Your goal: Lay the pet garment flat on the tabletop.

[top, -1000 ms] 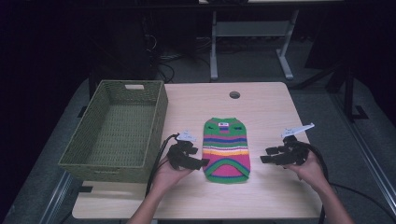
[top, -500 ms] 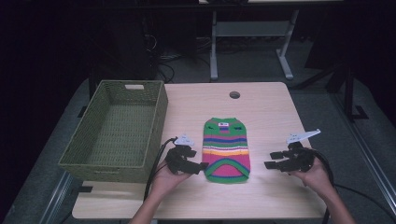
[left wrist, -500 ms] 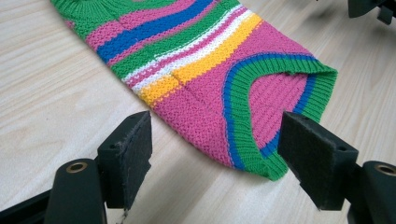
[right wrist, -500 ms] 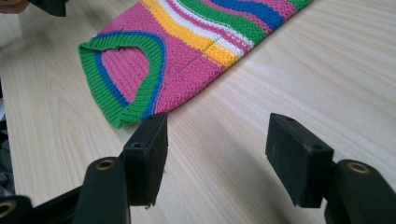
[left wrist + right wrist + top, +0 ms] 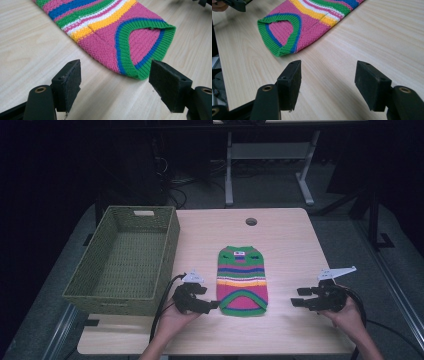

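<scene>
A small striped knit sweater (image 5: 243,279) lies flat on the wooden table (image 5: 280,240), its pink hem with green and blue trim toward the person. My left gripper (image 5: 214,304) rests open at the hem's left corner; in the left gripper view the sweater's hem (image 5: 140,45) lies just ahead of the jaws. My right gripper (image 5: 296,298) is open too, a short way right of the sweater, which appears up and left of the jaws (image 5: 294,30) in the right gripper view. Nothing is between either pair of jaws.
A green woven basket (image 5: 125,265), empty, stands on the table's left side. A round cable hole (image 5: 251,221) is near the far edge. The left gripper's black cable (image 5: 162,300) runs down off the front edge.
The right gripper has drifted right and toward the person, farther from the sweater. The left gripper has shifted slightly down toward the hem's left corner.
</scene>
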